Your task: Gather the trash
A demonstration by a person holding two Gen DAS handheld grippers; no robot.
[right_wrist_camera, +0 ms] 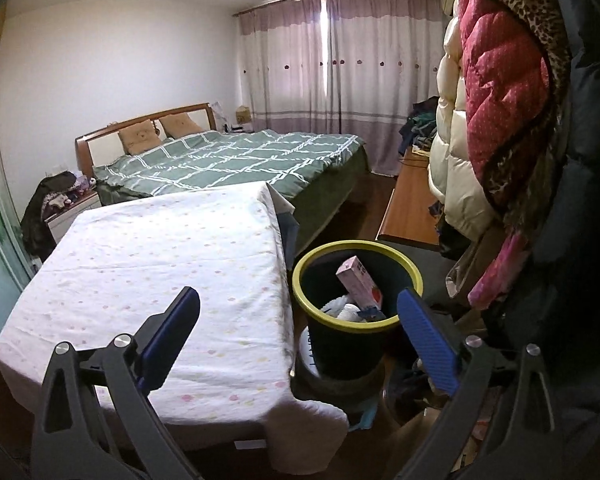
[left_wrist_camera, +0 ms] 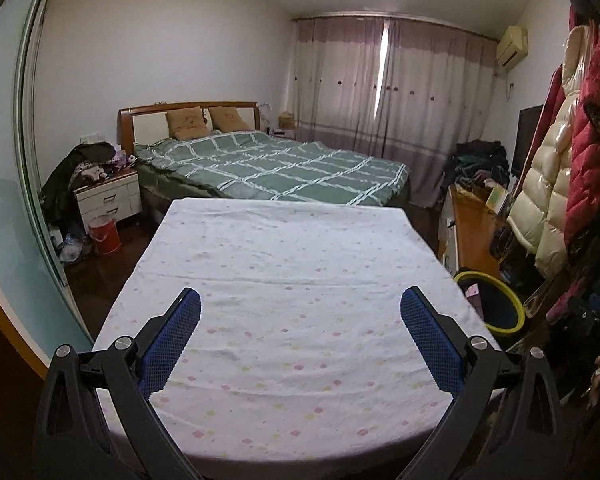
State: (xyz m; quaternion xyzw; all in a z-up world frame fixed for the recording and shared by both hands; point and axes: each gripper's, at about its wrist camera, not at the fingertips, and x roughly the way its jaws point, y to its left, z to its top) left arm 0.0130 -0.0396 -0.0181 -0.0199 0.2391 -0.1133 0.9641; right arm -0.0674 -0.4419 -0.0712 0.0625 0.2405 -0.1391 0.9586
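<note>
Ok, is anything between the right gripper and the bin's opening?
Nothing visible. The right gripper is open and empty above the yellow-rimmed bin, whose opening is uncovered beside the cloth-covered table; a pink carton and other trash already sit inside.

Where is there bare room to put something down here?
The cloth-covered table is bare from edge to edge. Right of it it is crowded: the bin holds trash, with hanging coats beyond.
</note>
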